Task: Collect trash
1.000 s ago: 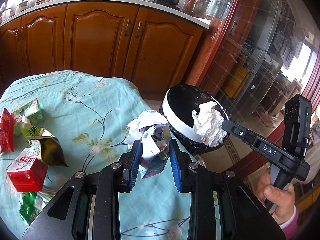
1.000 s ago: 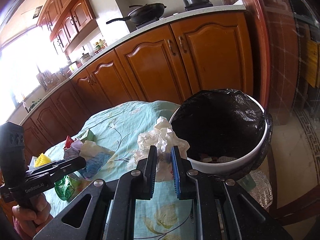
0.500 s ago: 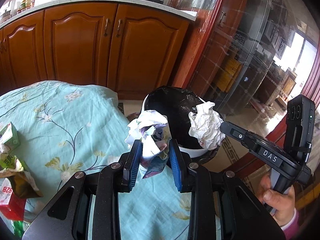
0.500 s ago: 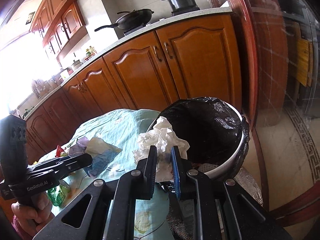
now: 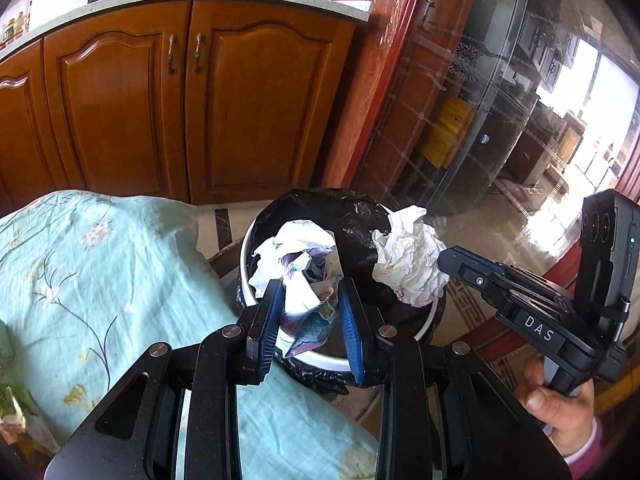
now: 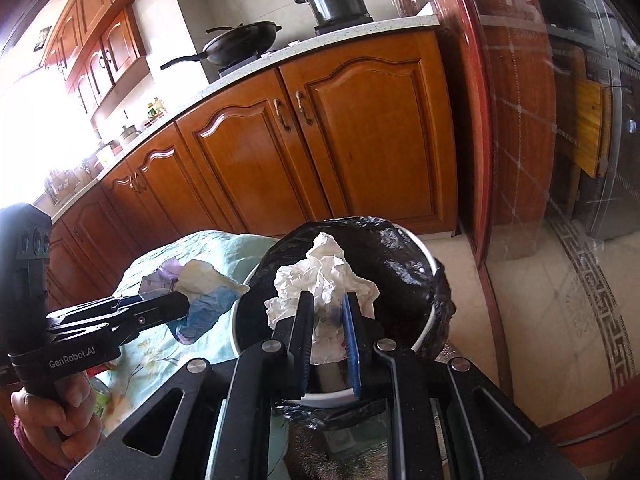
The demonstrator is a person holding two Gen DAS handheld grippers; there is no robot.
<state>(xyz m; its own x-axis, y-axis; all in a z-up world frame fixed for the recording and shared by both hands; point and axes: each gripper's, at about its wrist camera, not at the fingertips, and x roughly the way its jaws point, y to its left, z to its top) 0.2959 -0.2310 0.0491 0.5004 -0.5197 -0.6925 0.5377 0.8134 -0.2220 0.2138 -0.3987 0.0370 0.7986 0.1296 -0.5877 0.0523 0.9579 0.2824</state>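
Both tongs are held over the white bin (image 5: 424,330), which is lined with a black bag (image 5: 352,220) and stands on the floor just beside the edge of the desk (image 5: 100,280), the latter covered in a pale blue flowered cloth. The left tongs (image 5: 308,316) are closed part-way on a crumpled printed wrapper (image 5: 300,280), white and purplish with some blue; the blue pads (image 5: 269,320) press it from either side, and the wrapper sits above the near left portion of the bin opening. The right tongs (image 6: 328,332) are closed narrowly on a wad of crumpled white tissue (image 6: 324,276), which stands up between the pads and hangs above the bin mouth; in the left wrist view the same wad shows at the tip of the right tongs, over the right-hand rim of the bin. Some items lie at the bottom of the bin, too dim to identify. A hand (image 5: 560,408) grips the right tool's handle, and another hand (image 6: 56,408) grips the left tool's handle. Behind the bin stand brown wooden cabinets (image 6: 360,140) under a pale counter carrying a black wok (image 6: 244,38) and a dark pot (image 6: 338,0). A glass partition (image 5: 500,100) in a red frame stands to the right
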